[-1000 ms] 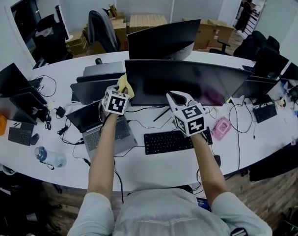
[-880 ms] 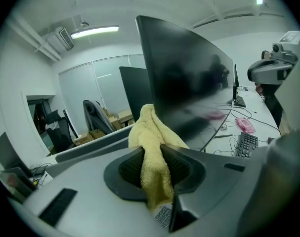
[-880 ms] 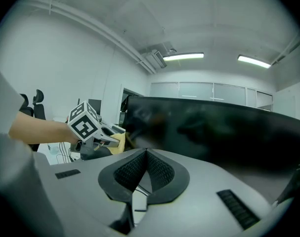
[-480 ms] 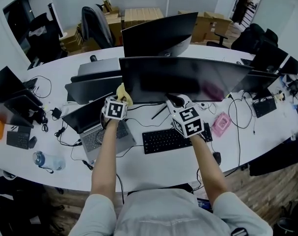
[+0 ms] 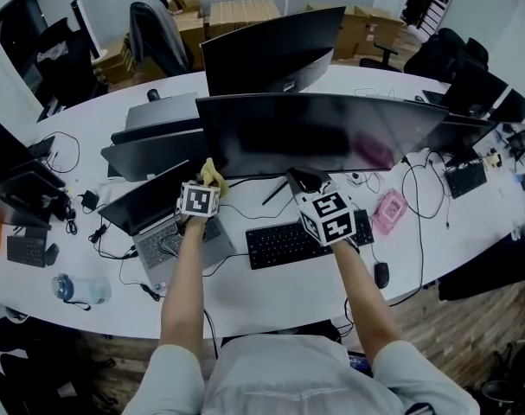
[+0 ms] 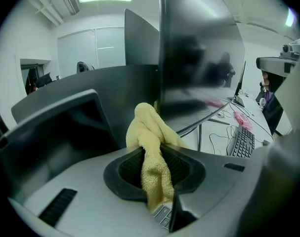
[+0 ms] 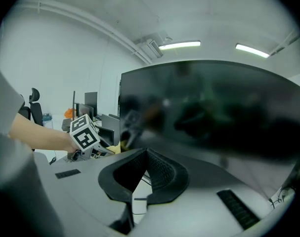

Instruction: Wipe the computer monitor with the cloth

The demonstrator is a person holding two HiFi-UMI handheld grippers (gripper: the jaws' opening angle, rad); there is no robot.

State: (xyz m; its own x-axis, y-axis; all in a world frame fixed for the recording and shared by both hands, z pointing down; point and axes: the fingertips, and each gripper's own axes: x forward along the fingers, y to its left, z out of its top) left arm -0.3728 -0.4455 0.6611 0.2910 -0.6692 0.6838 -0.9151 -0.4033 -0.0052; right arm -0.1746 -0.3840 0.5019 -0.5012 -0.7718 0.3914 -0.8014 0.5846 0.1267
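A wide dark curved monitor (image 5: 323, 132) stands mid-desk and fills the right gripper view (image 7: 214, 107). My left gripper (image 5: 208, 181) is shut on a yellow cloth (image 5: 212, 171) at the monitor's lower left corner. In the left gripper view the cloth (image 6: 149, 127) is bunched between the jaws of the left gripper (image 6: 158, 154), its top beside the screen's edge (image 6: 199, 58). My right gripper (image 5: 302, 180) sits under the screen's lower edge near the stand. Seen from its own camera, the right gripper (image 7: 145, 153) is shut, holding nothing.
An open laptop (image 5: 158, 210) lies under my left arm, a black keyboard (image 5: 301, 239) under my right. A pink object (image 5: 389, 212), a mouse (image 5: 381, 274), cables and a water bottle (image 5: 80, 289) are on the desk. More monitors (image 5: 271, 54) stand behind.
The left gripper has carried the cloth down the monitor's left edge to its lower corner. The right gripper has sunk slightly and stays shut.
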